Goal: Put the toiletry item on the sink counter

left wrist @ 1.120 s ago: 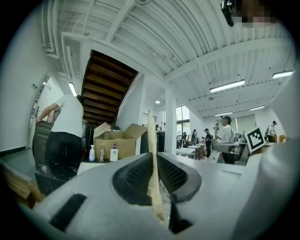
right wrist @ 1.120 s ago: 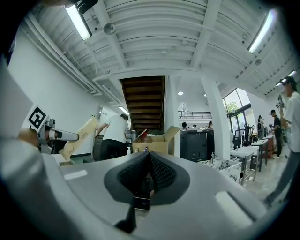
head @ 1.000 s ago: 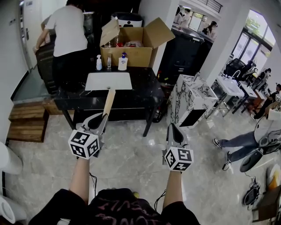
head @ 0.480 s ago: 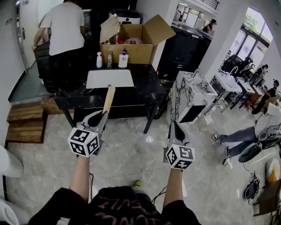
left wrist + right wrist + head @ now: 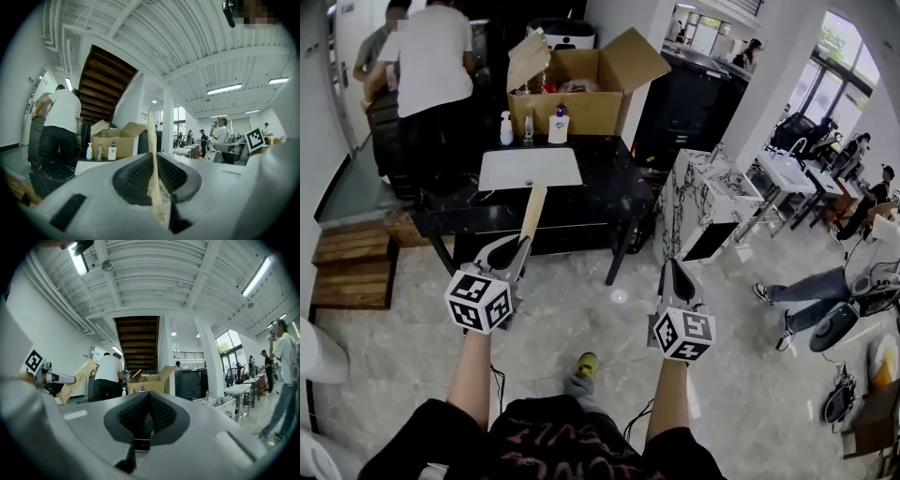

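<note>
Looking down, head view, left gripper (image 5: 519,253): clamped on the lower end of the toiletry item (image 5: 532,216), a long flat tan packet, pointed forward toward the table (image 5: 609,187).
Head view, right gripper (image 5: 669,269): jaws together, nothing between them, held level beside the left one.
Head view, table: black, well apart across the floor; bore a white sink (image 5: 530,170), small bottles (image 5: 559,125) and an open cardboard box (image 5: 581,98) along the back; person in a white shirt (image 5: 431,66) stood just beside its left end.
Left gripper view, left gripper (image 5: 154,165): jaws narrow, pinched on the flat faces of the toiletry item (image 5: 151,136), seen edge-on, upright out of the pads.
Right gripper view, right gripper (image 5: 146,397): jaws closed on each other, empty; toiletry item (image 5: 77,376) showed far left, tilted, in the other gripper.
Handling, judged: probably light thin card, stiff along its length yet easy to crease or crush; looked secure enough in the end grip, though prone to swing at the free end; best pinched gently across the flat faces and laid flat on bare table beside the sink.
</note>
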A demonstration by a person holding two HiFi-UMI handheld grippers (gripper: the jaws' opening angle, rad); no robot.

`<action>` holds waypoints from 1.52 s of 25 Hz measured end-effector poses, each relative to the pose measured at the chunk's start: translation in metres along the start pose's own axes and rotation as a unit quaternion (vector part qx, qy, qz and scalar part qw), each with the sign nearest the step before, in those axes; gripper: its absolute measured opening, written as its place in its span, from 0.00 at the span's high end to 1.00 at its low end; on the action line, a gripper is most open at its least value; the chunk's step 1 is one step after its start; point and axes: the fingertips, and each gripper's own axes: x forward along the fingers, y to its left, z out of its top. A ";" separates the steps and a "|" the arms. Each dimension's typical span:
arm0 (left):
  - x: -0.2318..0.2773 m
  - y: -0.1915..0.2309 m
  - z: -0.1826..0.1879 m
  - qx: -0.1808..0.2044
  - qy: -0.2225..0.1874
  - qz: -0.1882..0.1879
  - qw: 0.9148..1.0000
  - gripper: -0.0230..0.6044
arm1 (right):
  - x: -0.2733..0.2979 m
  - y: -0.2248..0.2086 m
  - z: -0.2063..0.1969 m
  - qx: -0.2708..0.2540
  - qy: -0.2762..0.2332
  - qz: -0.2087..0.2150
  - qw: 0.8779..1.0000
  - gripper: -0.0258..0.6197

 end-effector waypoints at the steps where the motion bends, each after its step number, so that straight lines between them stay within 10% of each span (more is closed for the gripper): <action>1: 0.003 0.001 -0.001 0.000 0.001 0.000 1.000 0.92 | 0.003 -0.001 -0.001 0.001 -0.001 0.001 1.000 0.94; 38: 0.251 0.076 -0.037 -0.010 0.052 0.022 0.998 0.92 | 0.245 -0.133 -0.053 0.028 0.027 0.012 0.999 0.94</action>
